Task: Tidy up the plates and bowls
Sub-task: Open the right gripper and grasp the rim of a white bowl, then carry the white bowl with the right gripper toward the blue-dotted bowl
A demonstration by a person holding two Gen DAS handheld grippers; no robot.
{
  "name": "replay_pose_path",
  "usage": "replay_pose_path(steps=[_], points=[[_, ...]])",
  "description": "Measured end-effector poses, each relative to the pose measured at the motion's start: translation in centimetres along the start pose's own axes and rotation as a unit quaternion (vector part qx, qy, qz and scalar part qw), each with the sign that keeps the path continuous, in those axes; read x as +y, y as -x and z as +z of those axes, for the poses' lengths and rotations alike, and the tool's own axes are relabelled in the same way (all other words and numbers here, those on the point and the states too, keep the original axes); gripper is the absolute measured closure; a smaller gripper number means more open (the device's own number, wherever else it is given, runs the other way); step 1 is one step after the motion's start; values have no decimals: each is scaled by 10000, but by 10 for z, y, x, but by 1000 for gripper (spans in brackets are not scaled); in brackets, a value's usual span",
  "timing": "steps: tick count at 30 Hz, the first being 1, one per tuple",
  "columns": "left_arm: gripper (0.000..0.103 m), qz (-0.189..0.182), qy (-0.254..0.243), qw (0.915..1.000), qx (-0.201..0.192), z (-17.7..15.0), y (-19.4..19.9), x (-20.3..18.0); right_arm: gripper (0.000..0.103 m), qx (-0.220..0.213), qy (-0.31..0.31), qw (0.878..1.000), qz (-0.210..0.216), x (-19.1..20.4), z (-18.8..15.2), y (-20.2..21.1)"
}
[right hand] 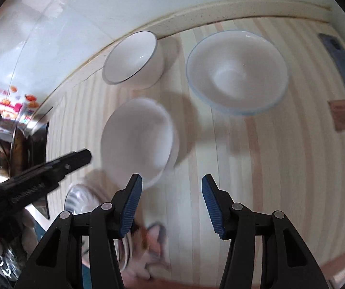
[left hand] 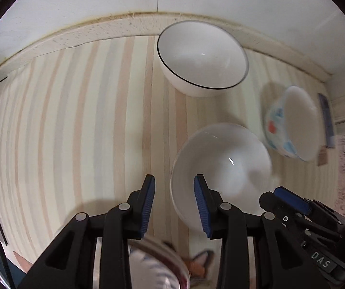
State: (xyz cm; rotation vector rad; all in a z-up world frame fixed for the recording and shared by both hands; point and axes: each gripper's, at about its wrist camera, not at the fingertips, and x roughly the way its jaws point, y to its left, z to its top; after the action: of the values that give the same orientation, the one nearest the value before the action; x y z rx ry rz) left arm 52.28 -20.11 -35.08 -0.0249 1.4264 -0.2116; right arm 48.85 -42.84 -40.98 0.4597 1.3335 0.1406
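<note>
A countertop covered in a pastel striped cloth [left hand: 76, 120] runs back to a speckled cream ledge [left hand: 88, 27] under a pale wall. Three bowls stand on it: a black-rimmed white bowl [left hand: 202, 57] by the ledge, a plain white bowl [left hand: 220, 168] nearer the tools, and a bowl with blue and red patches [left hand: 290, 122] on its outside, to the right.

The left gripper [left hand: 174, 202] points steeply down with its jaws apart and nothing pressed between them; its right finger overlaps the plain bowl's near rim in the picture, though contact is unclear. The right gripper [right hand: 172, 200] hangs open over bare cloth, just right of the plain bowl. At the lower edge lies a blurred dish, possibly a striped plate [right hand: 76, 200]
</note>
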Motion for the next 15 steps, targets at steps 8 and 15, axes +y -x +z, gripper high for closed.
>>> replay_pose_path(steps=[8,15], points=[[80,-239,-27,9996,139,-6,-7,-2,87,217,-62,9994,270,-10,26,-45],[80,-465,-171,9987,140,-31,11,-10,87,298,-26,9991,304,-12,7,-29]])
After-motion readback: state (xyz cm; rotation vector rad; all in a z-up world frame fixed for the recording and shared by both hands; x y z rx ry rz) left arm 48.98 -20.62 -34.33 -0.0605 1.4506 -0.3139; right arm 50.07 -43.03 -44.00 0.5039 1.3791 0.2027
